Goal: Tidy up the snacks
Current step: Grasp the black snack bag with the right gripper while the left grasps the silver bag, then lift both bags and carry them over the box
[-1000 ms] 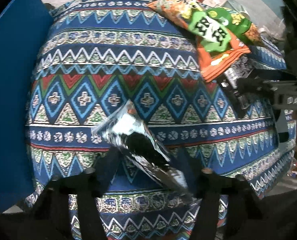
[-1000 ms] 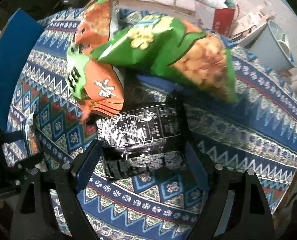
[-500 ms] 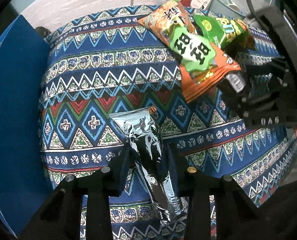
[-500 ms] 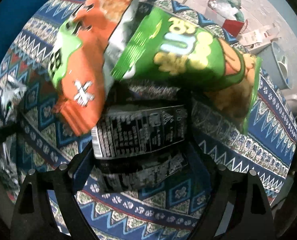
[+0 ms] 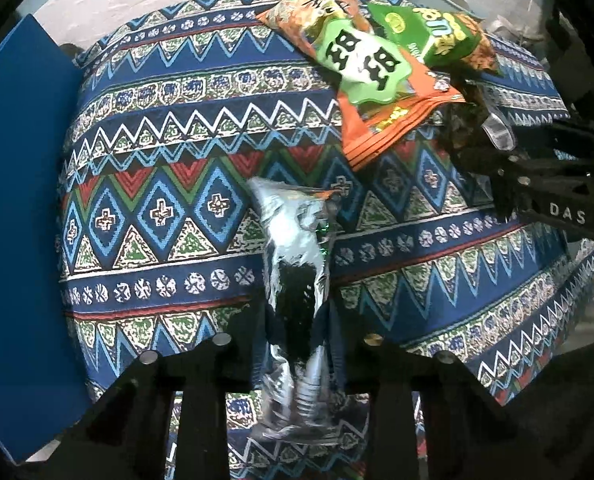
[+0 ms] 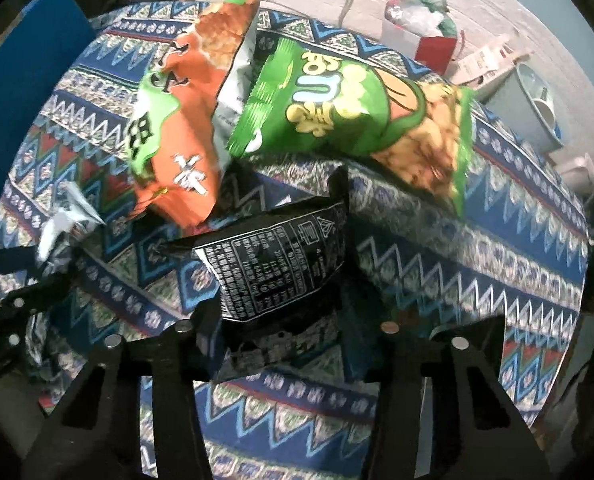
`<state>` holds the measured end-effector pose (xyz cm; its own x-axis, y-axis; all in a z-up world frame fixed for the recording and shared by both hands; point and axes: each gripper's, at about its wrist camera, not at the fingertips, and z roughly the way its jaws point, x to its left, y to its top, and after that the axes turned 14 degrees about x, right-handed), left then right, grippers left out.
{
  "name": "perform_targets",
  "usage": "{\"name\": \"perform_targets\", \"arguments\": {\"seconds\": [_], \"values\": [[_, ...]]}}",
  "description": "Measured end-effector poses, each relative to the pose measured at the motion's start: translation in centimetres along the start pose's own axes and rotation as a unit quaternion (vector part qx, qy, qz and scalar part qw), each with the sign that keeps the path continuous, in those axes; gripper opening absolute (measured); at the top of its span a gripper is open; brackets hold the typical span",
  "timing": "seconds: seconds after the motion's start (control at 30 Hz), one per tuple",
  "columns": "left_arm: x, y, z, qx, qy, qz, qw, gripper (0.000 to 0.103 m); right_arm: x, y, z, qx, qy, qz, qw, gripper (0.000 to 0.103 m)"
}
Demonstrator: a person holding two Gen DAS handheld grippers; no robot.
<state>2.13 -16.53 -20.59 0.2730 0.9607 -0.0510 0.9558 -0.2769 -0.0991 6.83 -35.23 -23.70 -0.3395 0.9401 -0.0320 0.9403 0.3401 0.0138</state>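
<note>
A crinkled silver snack packet [image 5: 293,264] lies lengthwise between the fingers of my left gripper [image 5: 297,344], which is shut on its lower part, pointing down at the patterned tablecloth [image 5: 169,140]. A black packet with white print [image 6: 277,272] sits between the fingers of my right gripper [image 6: 281,320]. Those jaws are closing, and the packet bulges and buckles between the pads. Just beyond it lie an orange packet with a green label [image 6: 173,136] and a green packet [image 6: 337,108], overlapping. Both also show at the top right of the left wrist view: orange packet [image 5: 369,68], green packet [image 5: 437,36].
A blue board [image 5: 21,220] stands along the cloth's left side. The right gripper's black body [image 5: 553,184] fills the right edge of the left wrist view. On the floor beyond the table are a red bag [image 6: 433,48] and a grey bin [image 6: 529,104].
The left jaws have closed onto the silver packet, which now lies straight between the fingers. The right jaws have come in on the black packet, and it has crumpled.
</note>
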Motion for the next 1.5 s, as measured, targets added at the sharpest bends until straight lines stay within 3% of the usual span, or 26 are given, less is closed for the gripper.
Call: {"name": "perform_targets", "arguments": {"seconds": [0.1,0.3,0.53,1.0,1.5], "values": [[-0.7,-0.5,-0.5,-0.015,0.005,0.006,0.9999,0.028,0.3,-1.7,-1.2,-0.013,0.001,0.014,1.000,0.034],[-0.7,-1.4,-2.7,-0.049,0.007,0.005,0.9988,0.028,0.0,-3.5,-2.6,-0.027,0.007,0.037,0.999,0.033],[-0.2,-2.3,-5.5,-0.094,0.022,0.007,0.9953,0.028,1.0,-5.0,-6.2,-0.076,0.011,0.049,0.996,0.033],[1.9,-4.1,-11.8,-0.177,0.048,0.009,0.9830,0.028,4.6,-3.3,-12.2,-0.168,0.037,0.018,0.985,0.033],[4.6,-5.9,-17.5,-0.265,0.084,-0.007,0.9605,0.028,10.1,-0.6,-16.8,-0.225,0.071,-0.027,0.971,0.033]]}}
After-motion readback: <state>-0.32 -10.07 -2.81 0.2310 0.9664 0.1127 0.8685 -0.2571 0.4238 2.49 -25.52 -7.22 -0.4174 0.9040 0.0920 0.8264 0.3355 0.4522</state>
